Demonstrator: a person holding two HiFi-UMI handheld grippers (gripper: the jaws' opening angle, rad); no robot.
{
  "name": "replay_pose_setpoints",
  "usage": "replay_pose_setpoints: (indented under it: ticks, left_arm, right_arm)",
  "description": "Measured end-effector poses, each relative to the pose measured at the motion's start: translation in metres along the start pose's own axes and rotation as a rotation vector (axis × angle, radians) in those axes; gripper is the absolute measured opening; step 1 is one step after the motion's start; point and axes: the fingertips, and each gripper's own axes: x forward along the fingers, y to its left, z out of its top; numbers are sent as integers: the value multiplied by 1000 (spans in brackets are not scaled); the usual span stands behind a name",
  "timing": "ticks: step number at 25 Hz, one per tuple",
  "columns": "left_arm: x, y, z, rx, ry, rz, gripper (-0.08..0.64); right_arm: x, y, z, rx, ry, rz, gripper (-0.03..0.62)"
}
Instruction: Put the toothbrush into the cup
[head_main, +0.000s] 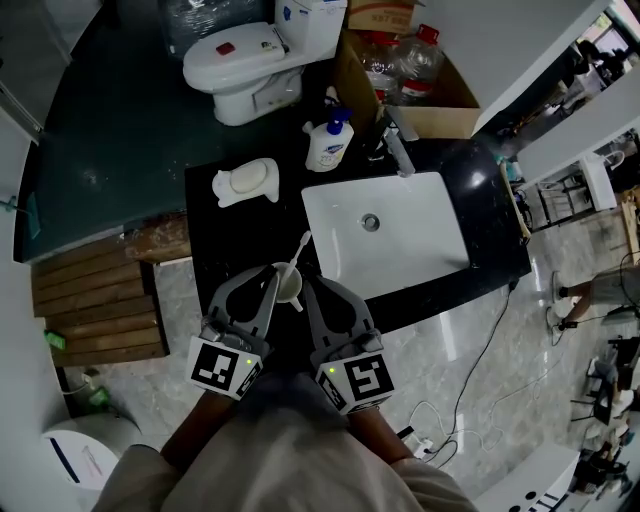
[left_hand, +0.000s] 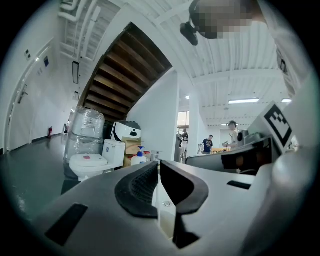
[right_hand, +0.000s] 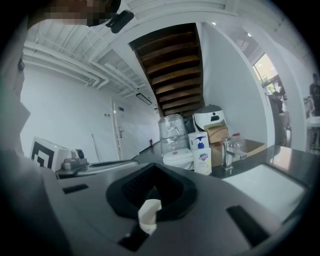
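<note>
Your cup (head_main: 284, 286) is a small, pale cream one. It stands upright with its mouth open on the black countertop (head_main: 238, 252), just off the front left corner of the white sink (head_main: 425, 235). Your left gripper (head_main: 270, 283) has its jaws pinched on the cup's wall, which shows as a cream strip between the pads in the left gripper view. The toothbrush (head_main: 299, 252) is slim and white. It slants across the right side of the cup's mouth, with its far end raised toward the sink's edge. Its near end is clamped in your right gripper (head_main: 310, 292) — a short cream stub in the right gripper view. Whether any part dips inside the cup, you can't tell.
</note>
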Motion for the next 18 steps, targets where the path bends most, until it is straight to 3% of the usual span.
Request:
replay_pose_setpoints:
  ticks: [7, 18]
  left_arm:
    - [-2, -4, 11, -1, 15, -7, 11]
    - [2, -7, 5, -10, 56, -19, 11]
  right_arm:
    - [-4, 1, 12, -28, -32, 0, 6]
    - [-3, 2, 6, -26, -3, -3, 5]
